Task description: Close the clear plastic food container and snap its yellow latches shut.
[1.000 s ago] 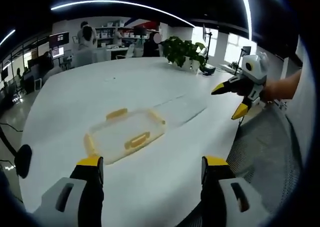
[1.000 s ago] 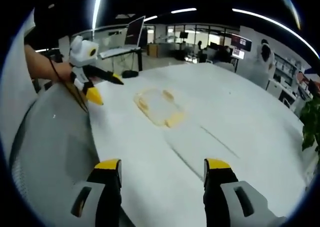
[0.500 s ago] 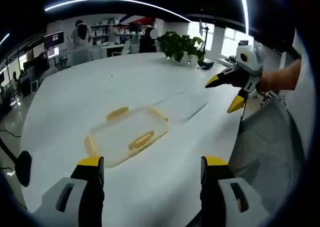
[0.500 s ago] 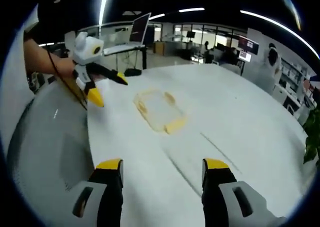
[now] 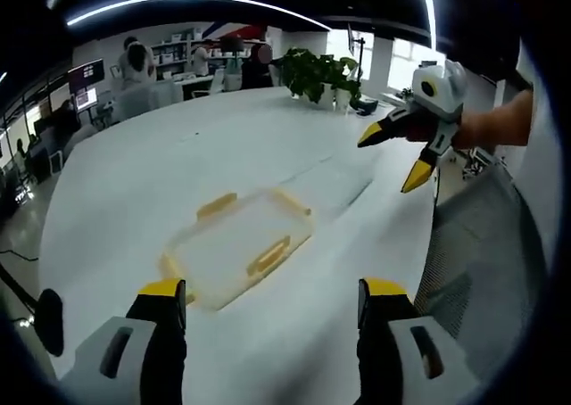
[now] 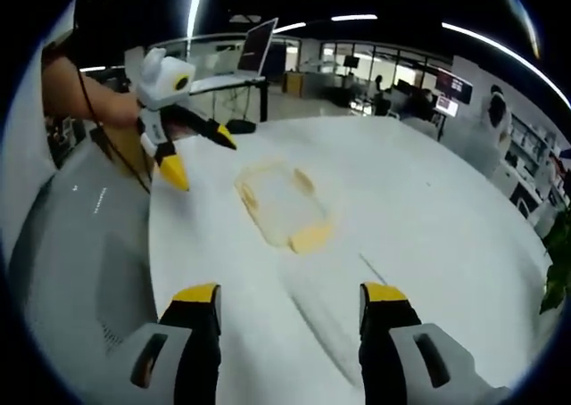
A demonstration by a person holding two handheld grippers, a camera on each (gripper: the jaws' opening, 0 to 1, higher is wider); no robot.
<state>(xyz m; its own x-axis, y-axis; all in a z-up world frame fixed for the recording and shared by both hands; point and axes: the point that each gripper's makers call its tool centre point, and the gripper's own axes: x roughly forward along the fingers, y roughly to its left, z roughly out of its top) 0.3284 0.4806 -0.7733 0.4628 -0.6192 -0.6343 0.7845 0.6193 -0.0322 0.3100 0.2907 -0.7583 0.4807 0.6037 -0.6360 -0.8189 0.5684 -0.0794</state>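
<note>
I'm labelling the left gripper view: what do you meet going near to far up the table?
Left tool's own jaws → clear container with yellow latches → potted plant at the far edge → people at desks beyond the table.

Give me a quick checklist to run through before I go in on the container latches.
1. Left gripper open: ok, jaws stand apart with nothing between them.
2. Right gripper open: ok, jaws apart and holding nothing.
3. Container flat on the table: ok, it lies low on the white top.
4. Lid seated: cannot tell, the clear plastic hides any seam.
5. Latches snapped: cannot tell, the yellow tabs are too small to read as up or down.
6. Path clear: ok, bare table lies between both grippers and the container; neither touches it.
</note>
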